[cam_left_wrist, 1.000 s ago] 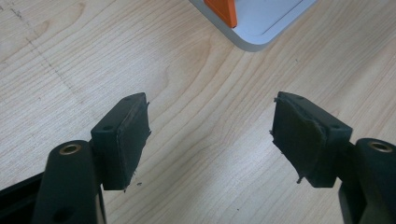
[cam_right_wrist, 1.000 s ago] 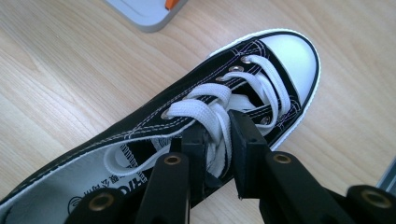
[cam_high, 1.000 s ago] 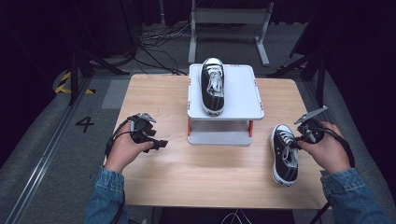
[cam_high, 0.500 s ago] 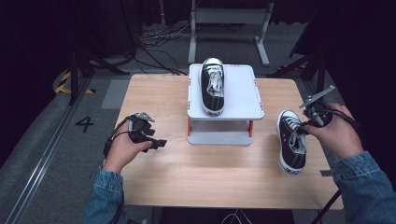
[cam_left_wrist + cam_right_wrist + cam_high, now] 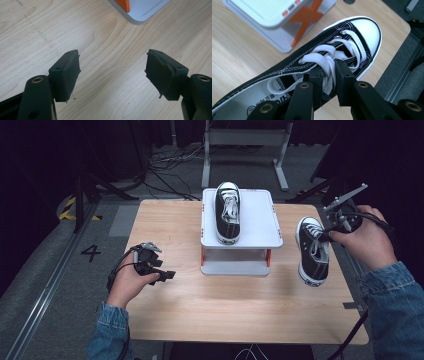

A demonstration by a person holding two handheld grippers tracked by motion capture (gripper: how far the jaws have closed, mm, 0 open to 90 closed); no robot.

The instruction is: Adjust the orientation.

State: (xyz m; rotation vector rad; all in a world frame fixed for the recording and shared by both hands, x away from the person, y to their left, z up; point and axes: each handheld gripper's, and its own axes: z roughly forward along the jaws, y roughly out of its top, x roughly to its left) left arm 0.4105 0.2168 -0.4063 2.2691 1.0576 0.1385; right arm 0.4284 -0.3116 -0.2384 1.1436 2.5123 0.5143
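Right gripper (image 5: 327,236) fingers pinch the sneaker (image 5: 312,251) by its laces, right of frame. Left gripper (image 5: 161,270) fingers spread, empty, lower left above the surface (image 5: 225,300).

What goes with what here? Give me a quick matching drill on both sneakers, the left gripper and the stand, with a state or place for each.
Things:
1. sneaker on the stand
2. sneaker with the right gripper
3. left gripper
4. white stand

States or places:
A. jaws open over bare wood, nothing between them
B. at the middle of the table's far side, with orange braces
C. pinched at the laces and tongue, heel hanging toward the table
D. resting flat on the top shelf, toe pointing away from the person

Pairs: 1-D, 2-C, 3-A, 4-B
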